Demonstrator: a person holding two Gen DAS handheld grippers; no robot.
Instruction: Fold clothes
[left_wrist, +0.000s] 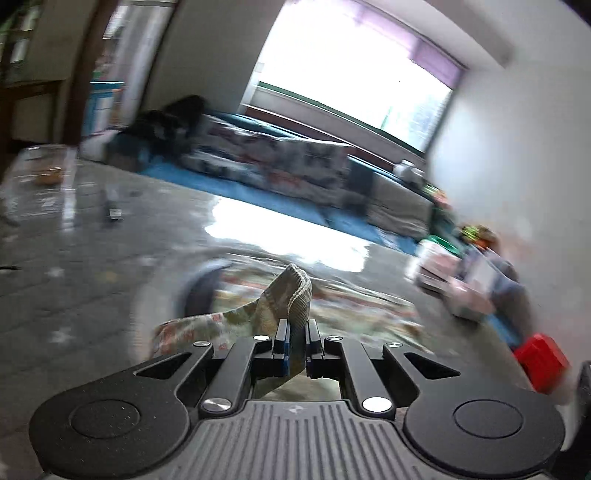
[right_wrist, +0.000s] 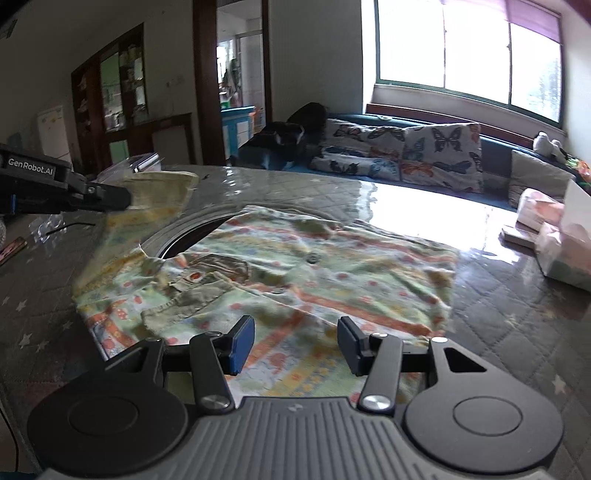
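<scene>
A small patterned shirt (right_wrist: 295, 280), pale green with orange and yellow prints, lies spread on the quilted grey table (right_wrist: 498, 314). My left gripper (left_wrist: 295, 332) is shut on the ribbed cuff of the shirt's sleeve (left_wrist: 295, 295) and holds it lifted above the table. In the right wrist view the left gripper (right_wrist: 122, 201) shows at the far left with the raised sleeve (right_wrist: 155, 199) stretched from it. My right gripper (right_wrist: 295, 341) is open and empty, low over the shirt's near hem. The left wrist view is blurred.
A round dark opening (right_wrist: 192, 236) in the table lies partly under the shirt. Pink and white packages (right_wrist: 554, 236) stand at the table's right edge. A red object (left_wrist: 543, 362) sits at the right. A sofa with butterfly cushions (right_wrist: 406, 155) lies beyond the table.
</scene>
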